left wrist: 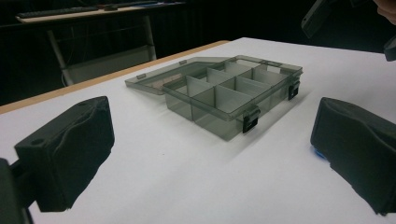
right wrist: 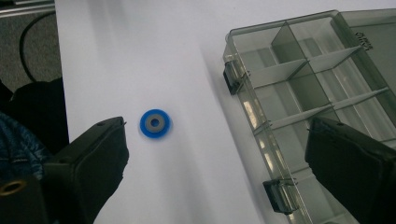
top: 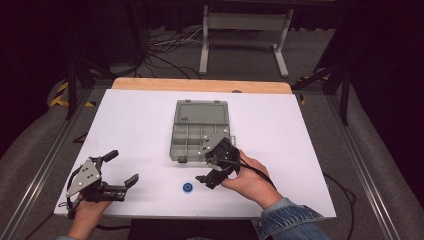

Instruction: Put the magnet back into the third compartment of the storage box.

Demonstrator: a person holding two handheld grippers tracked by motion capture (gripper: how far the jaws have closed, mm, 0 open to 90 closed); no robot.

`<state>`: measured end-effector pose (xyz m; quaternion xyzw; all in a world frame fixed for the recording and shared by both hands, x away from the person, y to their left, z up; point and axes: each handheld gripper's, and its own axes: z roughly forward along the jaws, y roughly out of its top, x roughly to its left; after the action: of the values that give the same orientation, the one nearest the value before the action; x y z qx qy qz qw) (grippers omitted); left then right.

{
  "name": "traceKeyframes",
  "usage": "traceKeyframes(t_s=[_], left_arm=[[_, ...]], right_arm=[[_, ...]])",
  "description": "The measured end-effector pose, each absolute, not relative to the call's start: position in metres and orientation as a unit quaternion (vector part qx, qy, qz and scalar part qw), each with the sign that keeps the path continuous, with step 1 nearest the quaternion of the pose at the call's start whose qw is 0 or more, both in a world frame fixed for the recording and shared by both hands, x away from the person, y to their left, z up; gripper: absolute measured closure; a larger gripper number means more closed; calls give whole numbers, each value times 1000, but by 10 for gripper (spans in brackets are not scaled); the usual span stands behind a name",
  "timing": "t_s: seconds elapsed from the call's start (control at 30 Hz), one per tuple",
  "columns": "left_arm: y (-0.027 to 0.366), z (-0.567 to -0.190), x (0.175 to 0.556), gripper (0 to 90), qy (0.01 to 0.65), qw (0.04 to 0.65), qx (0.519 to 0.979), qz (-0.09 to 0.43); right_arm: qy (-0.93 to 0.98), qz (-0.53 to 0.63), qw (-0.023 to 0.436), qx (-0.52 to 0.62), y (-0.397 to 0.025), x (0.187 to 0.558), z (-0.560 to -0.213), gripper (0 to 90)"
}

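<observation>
Bare table (top: 130, 125) surrounds the blue ring (top: 187, 188) near the front edge. It lies just beside the right gripper (top: 216, 165), jaws released, box (top: 199, 131) behind. Left gripper (top: 120, 170) released too.

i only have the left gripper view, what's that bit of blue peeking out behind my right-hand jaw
Observer: A small blue ring with a grey centre, lying flat on the white table.
Operator: is the other gripper on it
Observer: No, the right gripper is open above the table, beside the ring.
Operator: anything in the smoky clear plastic compartment box
Observer: The compartments of the box in the right gripper view look empty.
</observation>
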<state>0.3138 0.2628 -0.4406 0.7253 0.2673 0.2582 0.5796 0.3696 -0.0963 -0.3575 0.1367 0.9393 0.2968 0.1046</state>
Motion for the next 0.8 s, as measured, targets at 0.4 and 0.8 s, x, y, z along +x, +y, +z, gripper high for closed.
traceKeyframes(t_s=[0.4, 0.8], left_arm=[[262, -441, 314, 4, 269, 581, 723, 257], [263, -441, 314, 3, 268, 577, 727, 259]], right_arm=[[965, 222, 82, 117, -79, 378, -358, 84], [970, 211, 60, 102, -64, 379, -369, 143]])
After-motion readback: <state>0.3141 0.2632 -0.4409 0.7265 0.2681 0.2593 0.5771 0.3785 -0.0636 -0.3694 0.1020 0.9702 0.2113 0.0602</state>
